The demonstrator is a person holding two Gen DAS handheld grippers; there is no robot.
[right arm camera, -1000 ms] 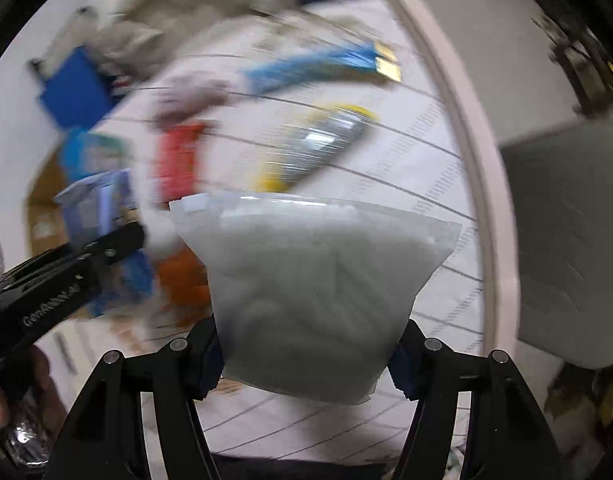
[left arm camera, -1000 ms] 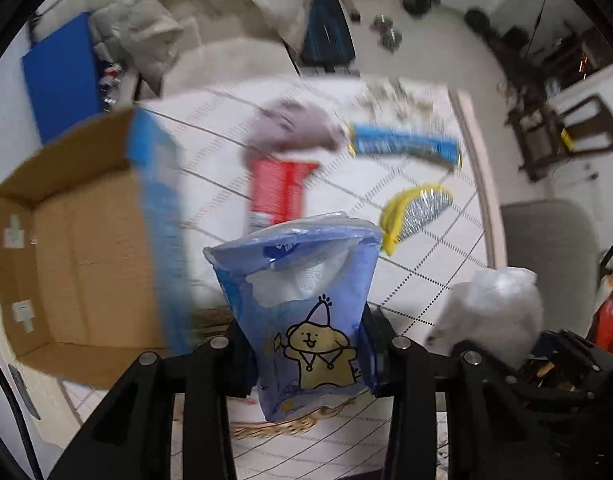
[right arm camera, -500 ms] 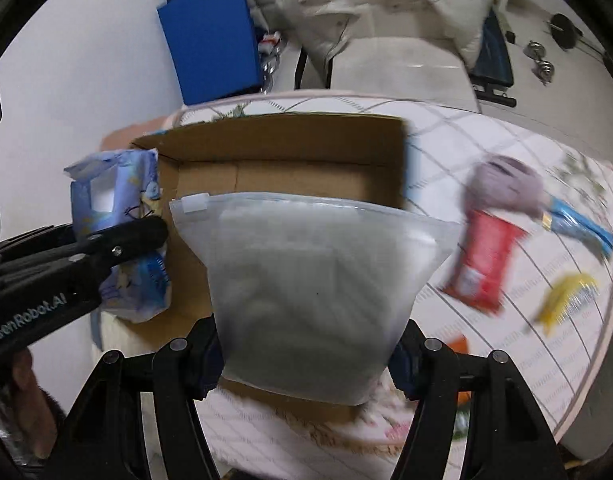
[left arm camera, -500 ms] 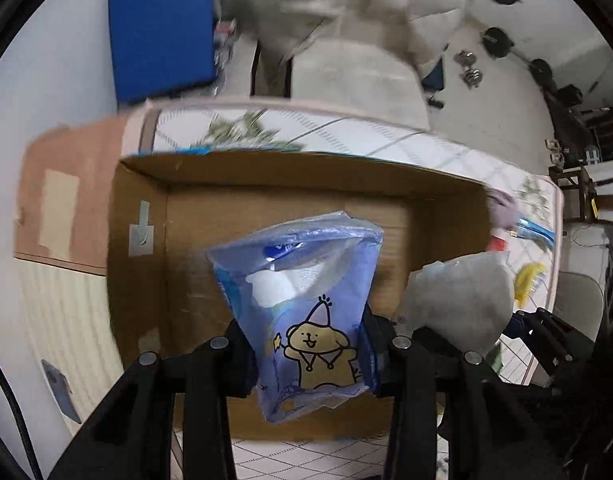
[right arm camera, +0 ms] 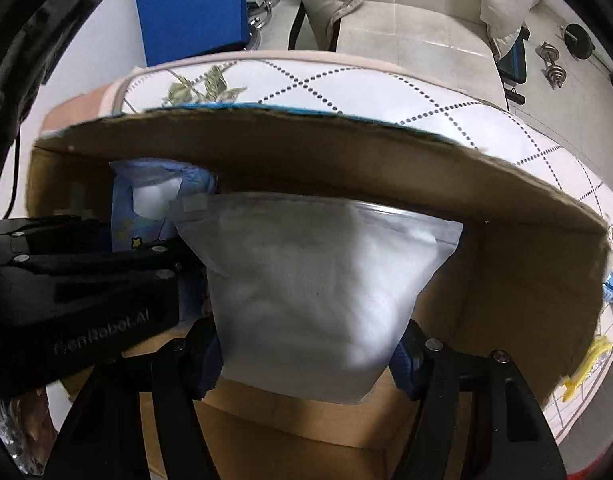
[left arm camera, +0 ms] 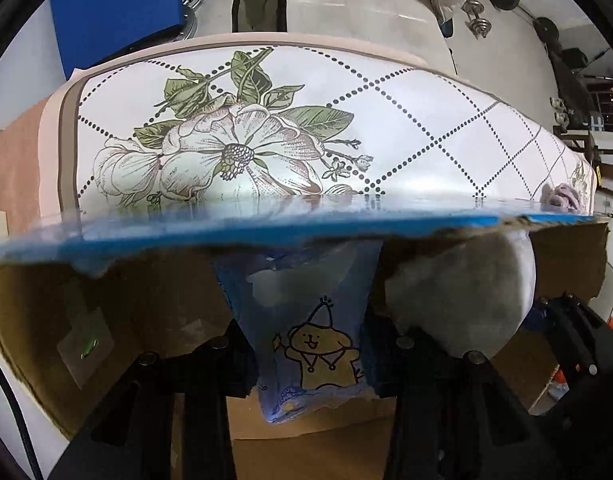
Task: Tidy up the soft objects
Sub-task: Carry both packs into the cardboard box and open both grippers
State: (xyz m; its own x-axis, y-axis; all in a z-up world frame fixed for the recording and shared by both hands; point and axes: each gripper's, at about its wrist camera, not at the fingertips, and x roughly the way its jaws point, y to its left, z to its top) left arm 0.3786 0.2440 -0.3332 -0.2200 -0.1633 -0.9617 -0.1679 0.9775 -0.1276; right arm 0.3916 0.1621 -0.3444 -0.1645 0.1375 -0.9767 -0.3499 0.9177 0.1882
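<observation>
So we've got both packs down inside the cardboard box right now. Our left gripper is clamped on the blue pouch, the one with the little yellow cartoon dog in a party hat, and the pouch stands upright with its top tucked under the box's blue-edged flap. Our right gripper has its fingers squeezed on the frosted white zip bag, which is puffy and sits upright too, its zip strip right up against the far box wall. In the right wrist view the blue pouch is at about 10 o'clock from the white bag, the two just beside each other, maybe touching, hard to tell. Past the box at 12 o'clock there's the floral tablecloth, and a purple bundle sits out at 3 o'clock on it.
</observation>
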